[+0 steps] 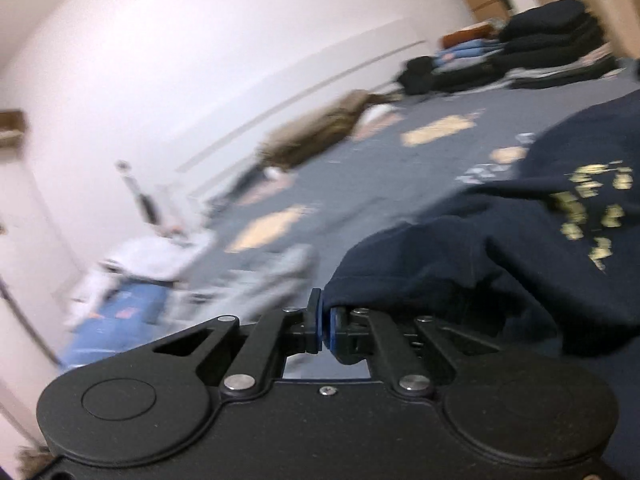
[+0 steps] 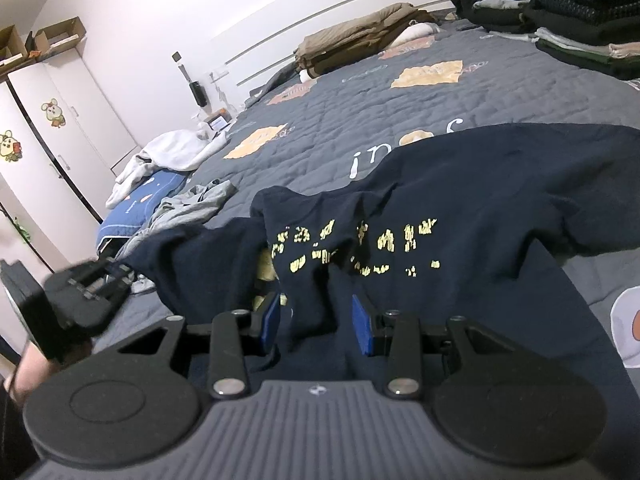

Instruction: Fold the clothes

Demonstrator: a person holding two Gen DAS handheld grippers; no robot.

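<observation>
Left wrist view: left gripper [image 1: 325, 322] had jaws pinched tight on sleeve hem of dark navy cotton T-shirt with cracked gold lettering [image 1: 560, 216]. Shirt lay crumpled on grey quilted bedspread with tan patches [image 2: 400, 108], near its front edge. Right gripper [image 2: 316, 322] had jaws partly apart, straddling raised fold of shirt; pads looked clear of cloth. Risks, judged: thin hem slipping from left pinch; lone grip dragging shirt askew; sleeve staying bunched, crooked fold.
</observation>
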